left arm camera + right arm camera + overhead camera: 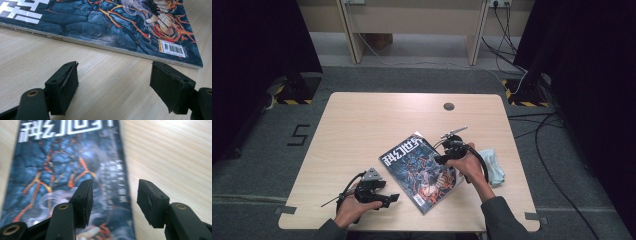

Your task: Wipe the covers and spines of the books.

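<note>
A magazine [422, 170] with a dark blue cover, orange lava cracks and white characters lies flat and askew on the wooden table [362, 125]. My left gripper [392, 198] rests near the front edge, left of the magazine, and points at it. In the left gripper view its jaws [113, 85] stand wide apart over bare wood, short of the magazine's spine [100, 46]. My right gripper [441, 159] hovers at the magazine's right side. In the right gripper view it [113, 202] is open, one jaw over the cover [62, 170] and the other over the table, with nothing gripped.
A light blue cloth [493, 167] lies right of the magazine, beside the right hand. A round cable hole [448, 106] sits near the table's far edge. Cables [532, 135] run over the floor to the right.
</note>
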`<state>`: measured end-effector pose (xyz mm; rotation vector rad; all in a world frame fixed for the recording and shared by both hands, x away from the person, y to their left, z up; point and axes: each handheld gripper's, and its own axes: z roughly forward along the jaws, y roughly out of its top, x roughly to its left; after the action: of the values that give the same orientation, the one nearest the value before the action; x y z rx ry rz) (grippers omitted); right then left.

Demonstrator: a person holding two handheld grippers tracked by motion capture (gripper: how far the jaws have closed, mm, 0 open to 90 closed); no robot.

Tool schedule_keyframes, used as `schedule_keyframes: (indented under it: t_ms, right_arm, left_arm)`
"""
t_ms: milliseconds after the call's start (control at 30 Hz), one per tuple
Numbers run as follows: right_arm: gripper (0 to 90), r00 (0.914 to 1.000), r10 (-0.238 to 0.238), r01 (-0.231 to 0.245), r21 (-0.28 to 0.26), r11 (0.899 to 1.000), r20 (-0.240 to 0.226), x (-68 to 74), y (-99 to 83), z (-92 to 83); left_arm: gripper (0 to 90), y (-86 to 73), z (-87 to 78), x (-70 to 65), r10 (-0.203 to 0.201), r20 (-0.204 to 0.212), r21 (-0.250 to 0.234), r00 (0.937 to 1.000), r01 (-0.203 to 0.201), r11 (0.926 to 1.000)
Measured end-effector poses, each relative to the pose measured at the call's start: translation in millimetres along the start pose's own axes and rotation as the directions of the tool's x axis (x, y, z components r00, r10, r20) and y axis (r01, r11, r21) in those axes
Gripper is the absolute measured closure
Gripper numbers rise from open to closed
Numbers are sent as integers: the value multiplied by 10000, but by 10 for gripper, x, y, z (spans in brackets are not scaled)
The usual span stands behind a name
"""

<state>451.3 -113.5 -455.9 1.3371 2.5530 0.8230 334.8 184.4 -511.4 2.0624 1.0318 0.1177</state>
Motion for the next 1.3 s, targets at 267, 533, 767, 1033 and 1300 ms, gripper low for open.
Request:
schedule_keyframes:
  t_ms: [267, 533, 767, 1033, 1300]
  right_arm:
    - [458, 9989, 332, -339, 197, 9992, 326, -164, -113, 83]
    - [445, 9988, 455, -462, 357, 9983, 197, -195, -196, 158]
    - [452, 9983, 564, -562, 99, 9984, -175, -166, -307, 161]
    - [446, 9984, 378, -388, -246, 9989, -417, -93, -438, 133]
    - [429, 9981, 274, -299, -464, 9985, -544, 11, -661, 29]
  left_arm:
    - [217, 27, 52, -30, 14, 75, -96, 10000, -13, 10000]
    - [217, 81, 144, -101, -52, 266, -207, 9996, 57, 9998]
    - [206, 169, 263, -172, 29, 327, -215, 9995, -22, 9998]
    - [200, 201, 279, -137, -205, 312, -249, 9993, 213, 9995]
    - [176, 337, 365, -8, -94, -260, -192, 9996, 89, 9998]
